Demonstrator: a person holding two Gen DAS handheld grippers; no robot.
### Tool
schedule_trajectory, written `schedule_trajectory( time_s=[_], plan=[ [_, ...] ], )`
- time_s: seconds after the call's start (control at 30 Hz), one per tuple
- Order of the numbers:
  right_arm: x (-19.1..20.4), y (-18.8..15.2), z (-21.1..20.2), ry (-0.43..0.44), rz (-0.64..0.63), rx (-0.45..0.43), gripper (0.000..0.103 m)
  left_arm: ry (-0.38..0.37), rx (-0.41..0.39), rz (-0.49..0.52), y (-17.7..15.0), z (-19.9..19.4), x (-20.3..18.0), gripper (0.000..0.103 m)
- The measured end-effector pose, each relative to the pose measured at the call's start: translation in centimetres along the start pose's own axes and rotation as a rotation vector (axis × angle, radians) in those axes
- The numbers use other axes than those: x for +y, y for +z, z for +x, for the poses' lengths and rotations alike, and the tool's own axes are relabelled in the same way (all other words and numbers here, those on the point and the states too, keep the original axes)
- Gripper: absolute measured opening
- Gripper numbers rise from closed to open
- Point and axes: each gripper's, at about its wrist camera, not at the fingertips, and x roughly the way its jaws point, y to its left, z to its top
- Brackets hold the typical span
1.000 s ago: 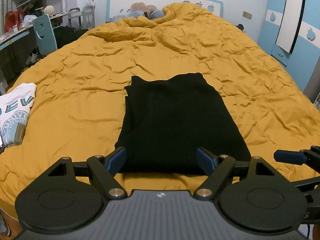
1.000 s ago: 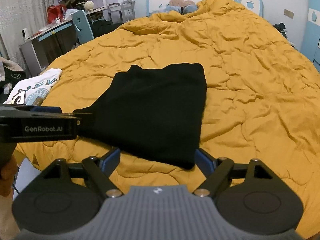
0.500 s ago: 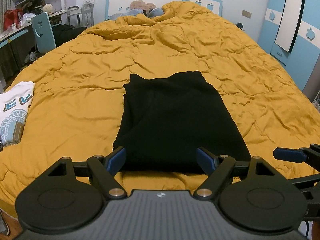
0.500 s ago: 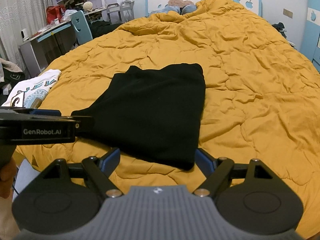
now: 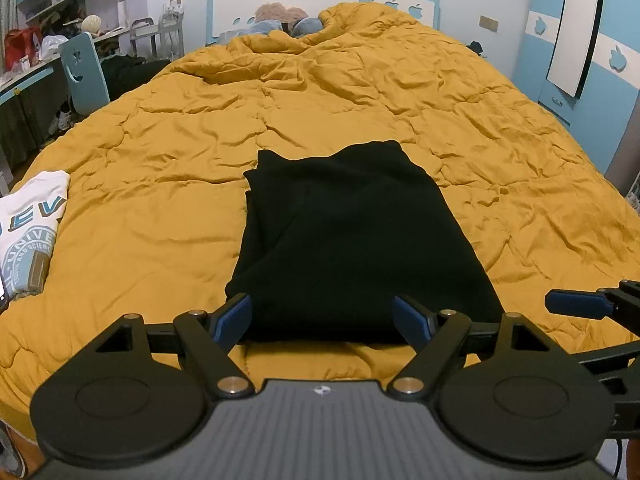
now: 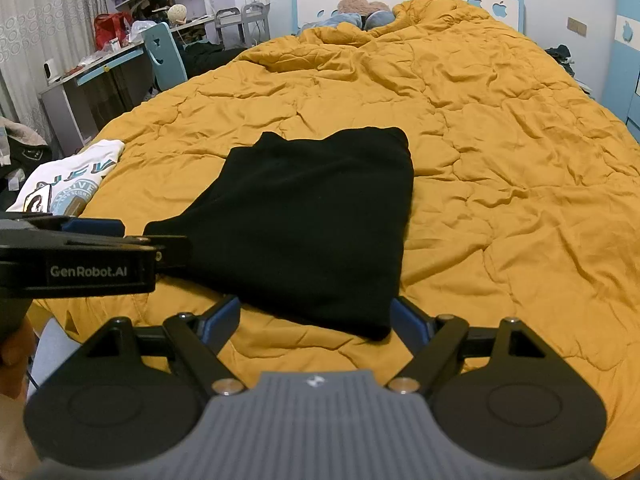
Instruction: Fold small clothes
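Left wrist view shows my left hand-held gripper (image 5: 322,318) and right hand-held gripper (image 6: 316,316) both spread wide and empty at the near hem of the black garment (image 5: 352,236) on the yellow quilt (image 5: 160,184), so I judge I should pinch both hem corners evenly.

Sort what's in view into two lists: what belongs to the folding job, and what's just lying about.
Part of the job:
- black garment, lying flat on the bed
- white printed T-shirt, near the bed's left edge
- left claw, open
- right claw, open

Just lying about:
- yellow quilt
- blue chair
- plush toys by the headboard
- cluttered desk
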Motion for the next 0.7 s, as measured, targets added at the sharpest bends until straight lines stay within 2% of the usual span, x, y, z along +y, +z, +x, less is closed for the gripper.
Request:
schedule_trajectory(
  time_s=[0.7],
  plan=[
    [0.14,0.03,0.07,0.0,0.006,-0.008,0.078,-0.008,0.002,0.015,0.14,-0.13,-0.17,0.093]
  ],
)
